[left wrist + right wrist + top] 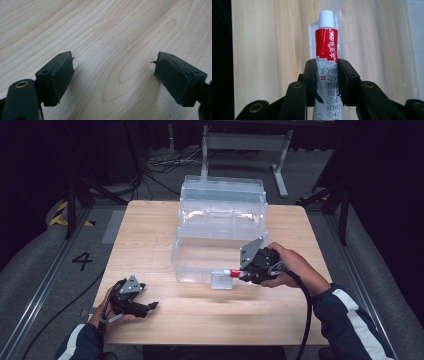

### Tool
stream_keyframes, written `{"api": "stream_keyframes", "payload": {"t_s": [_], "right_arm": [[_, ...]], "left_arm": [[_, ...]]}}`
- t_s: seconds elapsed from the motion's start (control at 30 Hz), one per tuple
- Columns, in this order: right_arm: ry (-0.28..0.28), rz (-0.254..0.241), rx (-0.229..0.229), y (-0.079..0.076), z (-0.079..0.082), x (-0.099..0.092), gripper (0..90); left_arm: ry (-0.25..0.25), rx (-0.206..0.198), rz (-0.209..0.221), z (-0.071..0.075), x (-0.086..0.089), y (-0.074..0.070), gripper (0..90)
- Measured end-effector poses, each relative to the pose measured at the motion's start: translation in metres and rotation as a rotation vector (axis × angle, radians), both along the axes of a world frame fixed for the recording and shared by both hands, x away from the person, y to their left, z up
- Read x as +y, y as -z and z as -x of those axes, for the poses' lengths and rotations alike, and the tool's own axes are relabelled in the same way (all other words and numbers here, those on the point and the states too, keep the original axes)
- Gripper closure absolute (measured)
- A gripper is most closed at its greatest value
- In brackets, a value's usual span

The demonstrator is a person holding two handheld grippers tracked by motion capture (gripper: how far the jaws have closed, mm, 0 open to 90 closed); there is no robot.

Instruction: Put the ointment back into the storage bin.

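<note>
Clamped between the right gripper's (pixel 327 72) two black jaws is a red-and-white tube (pixel 326 50) with a white cap, its capped end sticking out past the jaw tips toward the person's left, above the small clear latch tab at the front of an open transparent plastic box (pixel 220 227). Wide apart with nothing between them stand the jaws of the left gripper (pixel 113 75), held low over bare wood at the near left corner of the table (pixel 150 235), well apart from the box.
</note>
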State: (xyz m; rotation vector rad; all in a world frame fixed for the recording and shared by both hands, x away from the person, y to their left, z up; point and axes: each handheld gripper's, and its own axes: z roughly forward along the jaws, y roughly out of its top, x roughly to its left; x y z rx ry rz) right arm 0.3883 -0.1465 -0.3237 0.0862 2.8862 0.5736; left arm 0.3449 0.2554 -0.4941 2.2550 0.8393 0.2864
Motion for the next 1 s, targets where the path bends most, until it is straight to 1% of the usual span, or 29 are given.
{"api": "stream_keyframes", "payload": {"t_s": [0.03, 0.07, 0.1, 0.17, 0.23, 0.3, 0.33, 0.37, 0.4, 0.47, 0.53, 0.6, 0.63, 0.67, 0.73, 0.8, 0.83, 1.0], "right_arm": [[0.006, -0.004, 0.001, -0.001, -0.003, 0.000, 70.9], [0.021, -0.005, -0.008, -0.001, -0.009, 0.000, 70.9], [0.027, 0.003, -0.006, -0.001, -0.011, 0.001, 70.9], [0.035, 0.015, -0.005, -0.001, -0.019, 0.001, 70.9], [0.032, 0.031, -0.017, -0.001, -0.025, 0.002, 70.9], [0.039, 0.032, -0.019, -0.001, -0.031, 0.003, 70.9], [0.039, 0.032, -0.019, -0.001, -0.031, 0.003, 70.9], [0.046, 0.037, -0.016, 0.000, -0.039, 0.005, 70.9], [0.046, 0.037, -0.016, 0.000, -0.039, 0.005, 70.9], [0.049, 0.041, -0.017, 0.000, -0.045, 0.006, 70.9], [0.052, 0.034, -0.003, 0.002, -0.053, 0.008, 70.9], [0.051, 0.040, -0.001, 0.003, -0.059, 0.009, 70.9], [0.051, 0.040, -0.001, 0.003, -0.059, 0.009, 70.9], [0.060, 0.044, -0.006, 0.005, -0.062, 0.009, 70.9], [0.073, 0.049, 0.011, 0.011, -0.071, 0.010, 70.9], [0.077, 0.051, 0.013, 0.014, -0.075, 0.009, 70.9], [0.079, 0.060, 0.024, 0.017, -0.078, 0.008, 70.9], [0.080, 0.069, 0.028, 0.024, -0.083, 0.006, 70.8]], "left_arm": [[0.001, 0.000, -0.001, 0.000, 0.000, 0.000, 16.0], [0.000, 0.000, 0.000, 0.000, 0.000, 0.000, 16.0], [0.000, 0.000, 0.000, 0.000, 0.000, 0.000, 16.0], [0.000, 0.000, 0.000, 0.000, 0.000, 0.000, 16.0], [0.000, 0.000, 0.000, 0.000, 0.000, 0.000, 16.0], [0.000, 0.000, 0.000, 0.000, 0.000, 0.000, 16.0], [0.000, 0.000, 0.000, 0.000, 0.000, 0.000, 16.0], [0.000, 0.000, -0.001, 0.000, 0.000, 0.000, 16.0], [0.000, 0.000, -0.001, 0.000, 0.000, 0.000, 16.0], [0.000, 0.000, 0.000, 0.000, 0.000, 0.000, 16.0], [0.000, 0.000, 0.000, 0.000, 0.000, 0.000, 16.0], [0.000, 0.000, 0.000, 0.000, 0.000, 0.000, 16.0], [0.000, 0.000, 0.000, 0.000, 0.000, 0.000, 16.0], [0.000, 0.000, 0.000, 0.000, 0.000, 0.000, 16.0], [0.000, 0.000, 0.000, 0.000, 0.000, 0.000, 16.0], [0.001, 0.000, -0.001, 0.000, 0.000, 0.000, 16.0], [0.000, 0.000, 0.000, 0.000, 0.000, 0.000, 16.0], [0.000, 0.000, 0.000, 0.000, 0.000, 0.000, 16.1]]}}
